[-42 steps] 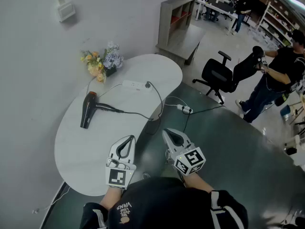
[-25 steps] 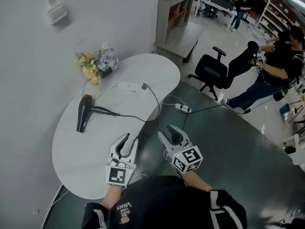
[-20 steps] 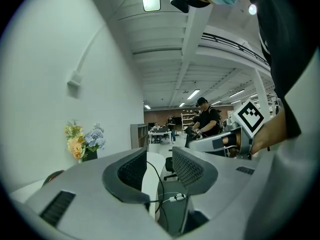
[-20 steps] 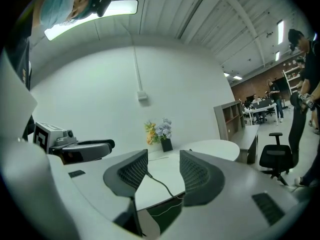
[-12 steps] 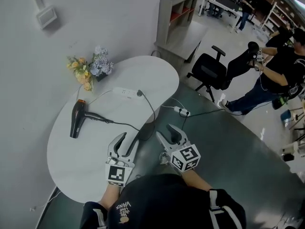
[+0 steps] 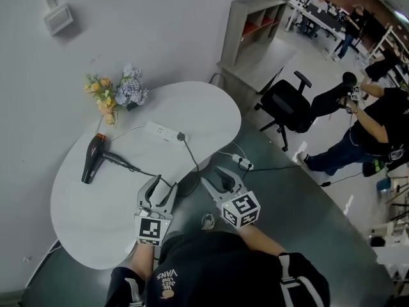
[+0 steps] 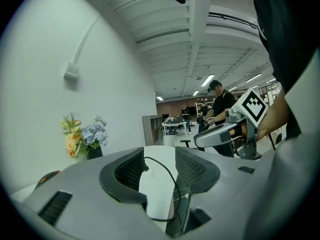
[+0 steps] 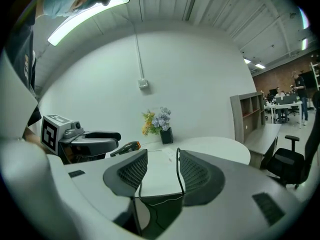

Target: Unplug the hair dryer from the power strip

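The black hair dryer (image 6: 89,160) with an orange tip lies on the left of the white table (image 6: 89,216). Its black cord (image 6: 131,166) runs across the table toward the near edge. A white power strip (image 6: 155,131) lies further back with a black plug (image 6: 181,137) in its right end. My left gripper (image 6: 155,194) hovers at the table's near edge, open and empty. My right gripper (image 6: 223,178) is beside it over the floor, open and empty. The right gripper view shows the dryer (image 8: 125,148) and cord (image 8: 178,170) ahead of the right gripper (image 8: 160,171). The left gripper (image 7: 159,164) faces the table.
A vase of flowers (image 6: 115,94) stands at the table's back edge by the wall. A second small power strip (image 6: 245,164) with cables lies on the dark floor. A black office chair (image 6: 287,104), a grey shelf (image 6: 255,24) and a person (image 6: 377,126) are to the right.
Both grippers' jaws have opened wide. Both grippers have moved forward toward the table's near edge, and the view has shifted closer to the table.
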Available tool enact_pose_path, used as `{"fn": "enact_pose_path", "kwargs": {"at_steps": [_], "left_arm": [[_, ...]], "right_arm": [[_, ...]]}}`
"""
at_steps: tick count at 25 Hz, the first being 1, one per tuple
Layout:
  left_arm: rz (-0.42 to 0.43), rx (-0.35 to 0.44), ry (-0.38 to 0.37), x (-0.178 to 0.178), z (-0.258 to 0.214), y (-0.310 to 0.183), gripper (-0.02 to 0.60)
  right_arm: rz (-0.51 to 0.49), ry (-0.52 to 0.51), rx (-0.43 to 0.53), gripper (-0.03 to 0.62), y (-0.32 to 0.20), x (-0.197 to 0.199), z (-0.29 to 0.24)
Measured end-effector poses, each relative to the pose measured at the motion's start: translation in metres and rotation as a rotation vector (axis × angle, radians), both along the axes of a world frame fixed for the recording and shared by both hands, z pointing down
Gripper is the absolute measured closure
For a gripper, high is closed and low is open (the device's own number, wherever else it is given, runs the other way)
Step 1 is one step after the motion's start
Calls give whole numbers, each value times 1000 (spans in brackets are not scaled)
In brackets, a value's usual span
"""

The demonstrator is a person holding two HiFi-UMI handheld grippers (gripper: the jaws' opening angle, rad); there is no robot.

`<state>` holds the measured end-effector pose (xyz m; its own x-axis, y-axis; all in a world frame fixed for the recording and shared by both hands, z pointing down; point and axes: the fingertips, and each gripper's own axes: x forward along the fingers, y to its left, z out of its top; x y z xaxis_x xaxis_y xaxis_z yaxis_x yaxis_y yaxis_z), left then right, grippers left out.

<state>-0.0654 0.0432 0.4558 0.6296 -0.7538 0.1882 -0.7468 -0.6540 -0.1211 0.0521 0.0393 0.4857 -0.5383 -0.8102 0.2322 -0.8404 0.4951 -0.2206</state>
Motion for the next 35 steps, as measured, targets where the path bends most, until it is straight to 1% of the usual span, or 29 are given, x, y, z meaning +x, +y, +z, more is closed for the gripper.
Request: {"fn": "enact_pose_path", "kwargs": {"at_steps": [6,12,16,23,29,35], "left_arm": [[-68,2,-48,16,10,-23,388],[-78,-26,-108,20,25,-42,388],[-67,-33,-143,18,33,-58,388],[-40,-49,-169,12,43,-83,388],[-22,-75,-169,10,54,-99,388],[-22,-99,-166,7,65,-115,388]], "right_arm": [[-86,-3,-4,407,-25,13,8],[-111,-9,-18,407,-46,21,16],[-114,3,-32,407,-63,21,28],[-114,25,-48,407,-99,11,46],[-134,62,-71,407,-129,-1,66],[-156,102,-103,407,-154,-11,92]]}}
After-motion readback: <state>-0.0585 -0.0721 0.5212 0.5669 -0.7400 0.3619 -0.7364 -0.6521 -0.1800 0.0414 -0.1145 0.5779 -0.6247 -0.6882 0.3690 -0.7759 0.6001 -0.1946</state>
